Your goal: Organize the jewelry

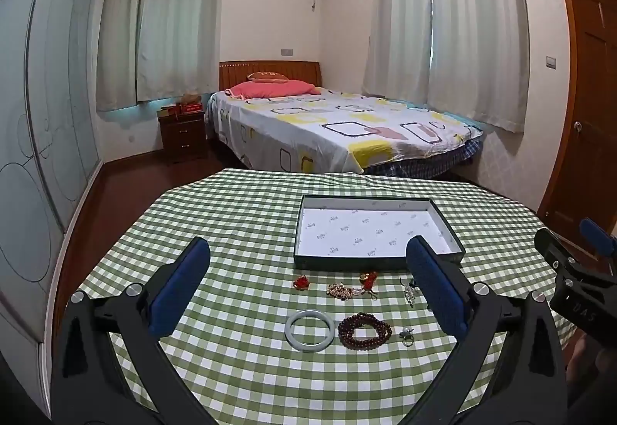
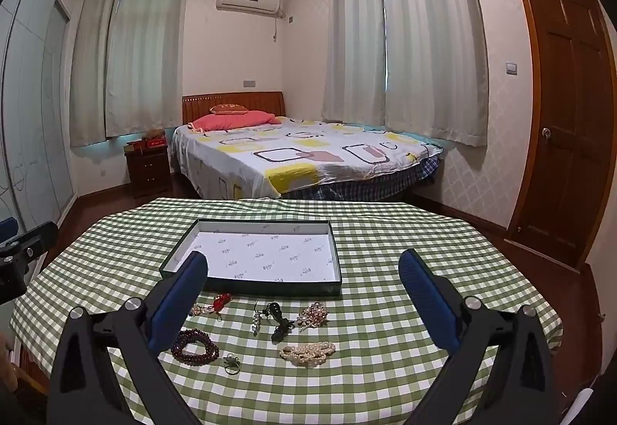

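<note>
An open dark box with white lining (image 1: 443,220) (image 2: 331,240) lies on the green checked table. Jewelry lies in front of it: a pale jade bangle (image 1: 309,329), a dark red bead bracelet (image 1: 364,331) (image 2: 194,346), a small ring (image 1: 407,335) (image 2: 231,363), a red ornament (image 1: 301,282), a gold chain with red charm (image 1: 353,286) (image 2: 216,303), a silver pendant (image 1: 409,290) (image 2: 257,321), a black piece (image 2: 278,321), a pearl brooch (image 2: 313,314) and a pearl strand (image 2: 307,352). My left gripper (image 1: 308,282) and right gripper (image 2: 302,290) hover open and empty above the jewelry.
The round table (image 1: 239,209) stands in a bedroom. A bed (image 1: 327,124) lies beyond its far edge, a nightstand (image 1: 183,134) to the bed's left, a wooden door (image 2: 570,116) at the right. The right gripper's body (image 1: 574,271) shows at the left view's right edge.
</note>
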Motion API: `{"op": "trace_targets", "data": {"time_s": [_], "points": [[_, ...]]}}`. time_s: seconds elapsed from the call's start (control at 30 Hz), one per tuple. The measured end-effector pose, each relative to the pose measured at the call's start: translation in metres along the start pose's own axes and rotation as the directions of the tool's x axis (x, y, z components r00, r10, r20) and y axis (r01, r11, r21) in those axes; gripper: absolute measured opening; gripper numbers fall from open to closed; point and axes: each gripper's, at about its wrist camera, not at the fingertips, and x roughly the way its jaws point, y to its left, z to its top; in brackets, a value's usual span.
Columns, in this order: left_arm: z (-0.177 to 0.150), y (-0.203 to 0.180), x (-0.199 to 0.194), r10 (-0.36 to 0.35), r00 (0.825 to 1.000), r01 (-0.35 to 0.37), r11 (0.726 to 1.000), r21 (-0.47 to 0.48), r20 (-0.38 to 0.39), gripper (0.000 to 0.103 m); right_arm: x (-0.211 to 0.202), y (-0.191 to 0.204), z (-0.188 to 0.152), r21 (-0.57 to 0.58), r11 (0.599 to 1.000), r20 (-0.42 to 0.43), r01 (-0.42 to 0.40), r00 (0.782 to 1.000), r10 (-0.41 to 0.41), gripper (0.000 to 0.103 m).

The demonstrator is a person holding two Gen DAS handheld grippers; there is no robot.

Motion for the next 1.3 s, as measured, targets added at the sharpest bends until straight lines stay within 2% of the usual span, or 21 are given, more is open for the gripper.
{"op": "trace_targets", "data": {"time_s": [1.3], "points": [[-0.015,0.000,0.012,0.014,0.999,-0.014,1.000,0.004,-0.039,0.099,0.002,0.000,-0.009,0.002,1.000,0.000,-0.001,1.000,0.001,0.097]]}}
